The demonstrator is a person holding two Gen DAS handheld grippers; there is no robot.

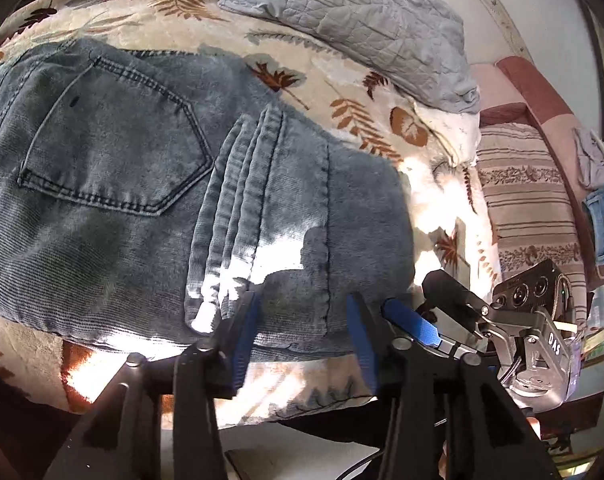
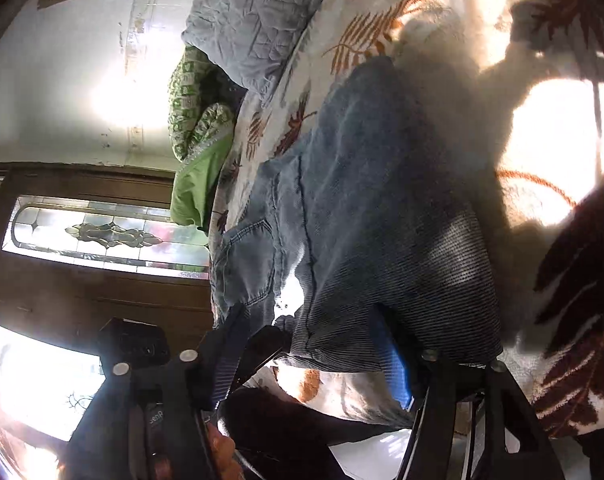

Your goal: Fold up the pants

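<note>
Jeans are lying folded on the bed, pocket up. You're holding the left hand-held gripper wide open at the near edge, w/ nothing gripped. Right hand-held gripper is gaping too, straddling the denim edge.

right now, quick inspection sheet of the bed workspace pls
surface: leaf-print blanket on a bed, sunlit patches
job's things: jeans folded, back pocket up
clutter: grey quilted pillow; green cloth
grippers: left gripper open at the jeans' near edge, holding nothing; right gripper open over the jeans' edge
cables: thin black cable below the left gripper
surroundings: striped sofa, glass-panel door
</note>
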